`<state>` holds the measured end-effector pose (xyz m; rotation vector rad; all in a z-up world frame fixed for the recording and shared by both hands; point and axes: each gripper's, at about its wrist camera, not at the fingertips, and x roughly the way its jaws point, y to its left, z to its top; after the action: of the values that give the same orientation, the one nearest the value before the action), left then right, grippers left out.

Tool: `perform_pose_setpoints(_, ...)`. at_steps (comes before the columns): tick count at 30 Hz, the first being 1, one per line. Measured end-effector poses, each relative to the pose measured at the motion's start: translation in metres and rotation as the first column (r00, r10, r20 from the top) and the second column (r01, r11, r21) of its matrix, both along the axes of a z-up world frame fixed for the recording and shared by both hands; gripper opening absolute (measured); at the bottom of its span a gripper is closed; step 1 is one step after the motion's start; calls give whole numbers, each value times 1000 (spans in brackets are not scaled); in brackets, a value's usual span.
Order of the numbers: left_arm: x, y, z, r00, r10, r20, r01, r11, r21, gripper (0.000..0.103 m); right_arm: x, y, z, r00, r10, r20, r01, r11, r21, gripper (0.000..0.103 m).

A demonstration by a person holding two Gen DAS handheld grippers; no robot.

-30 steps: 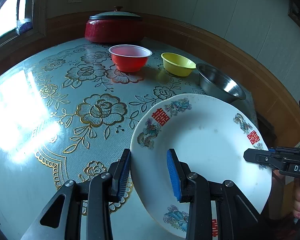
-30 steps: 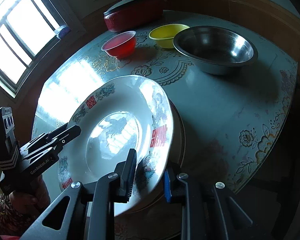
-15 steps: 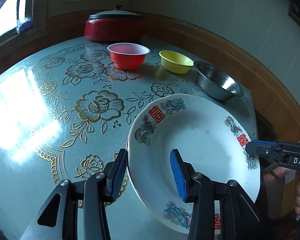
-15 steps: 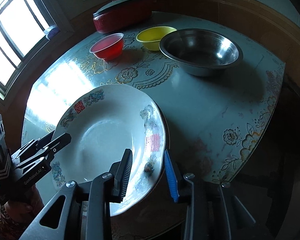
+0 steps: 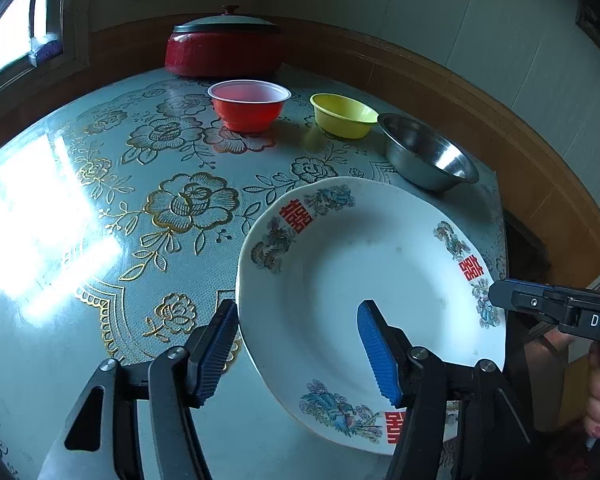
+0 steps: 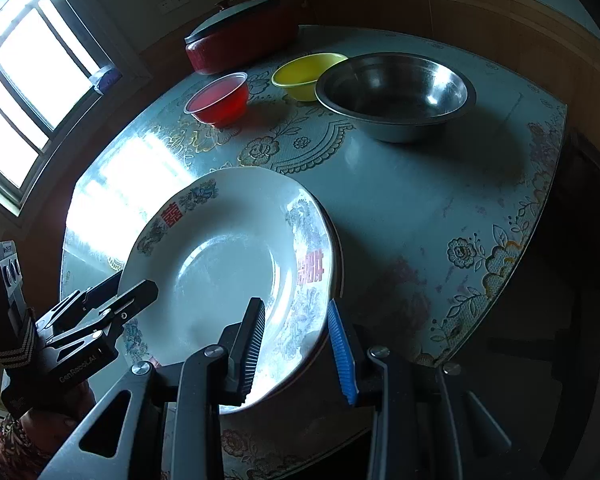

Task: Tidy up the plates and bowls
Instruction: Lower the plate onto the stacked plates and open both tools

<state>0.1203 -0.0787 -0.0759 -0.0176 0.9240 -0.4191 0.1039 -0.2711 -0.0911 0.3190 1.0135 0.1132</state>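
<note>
The white decorated plate [image 5: 372, 288] lies in the lower centre-right of the left wrist view, on the glass-topped floral table [image 5: 100, 208] near its front edge; in the right wrist view a dark rim shows under its right edge, possibly a second plate beneath it, though the view does not settle this. The left gripper [image 5: 300, 344] straddles the plate's left rim with its jaws opening: the black pad sits just outside the rim and the blue pad stands clear above the well, so no pad presses on the plate. The right gripper [image 6: 300, 340] straddles the opposite rim, its jaws parted with a gap visible on each side, so it appears released as well. This two-sided placement suggests the plate was carried by opposite rims to keep it level and is now set down. The plate is round, with no long axis; it rests face up and roughly flat. The red plastic bowl [image 5: 249, 105], the yellow bowl [image 5: 342, 115] and the stainless steel bowl [image 5: 428, 152] stand in a row toward the upper part of the frame, well apart from the plate, with a red lidded pot [image 5: 224, 46] behind them.
</note>
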Motion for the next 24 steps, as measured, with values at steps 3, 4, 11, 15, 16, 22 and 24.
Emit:
perform_pose_setpoints(3,1,-1,0,1000,4,-7,-4,1000,13,63,-2,3,-1,1000,4,-7,-5,1000,-13,34)
perform_pose_setpoints(4,1,-1,1,1000,5,-11,-4,1000,16,63,-2,3,-2,1000,6,-8,-7,1000,-19,34)
perform_pose_setpoints(11,3,-8,0,1000,-6,-29,8,998,67,66,-3,6,-4,1000,-3,1,3,999,-36,34)
perform_pose_setpoints(15,3,-8,0,999,-18,-34,21,997,74,66,-4,3,-6,1000,-17,-4,17,1000,1,34)
perform_pose_setpoints(16,3,-7,0,999,-19,-38,22,997,69,66,-3,2,-7,1000,-25,-7,25,1000,12,34)
perform_pose_setpoints(22,2,-2,6,999,-13,-41,16,998,65,68,-2,-2,-5,999,-41,-3,41,998,37,34)
perform_pose_setpoints(24,2,2,8,999,-10,-39,13,998,63,68,-4,-5,-4,999,-43,2,43,998,52,34)
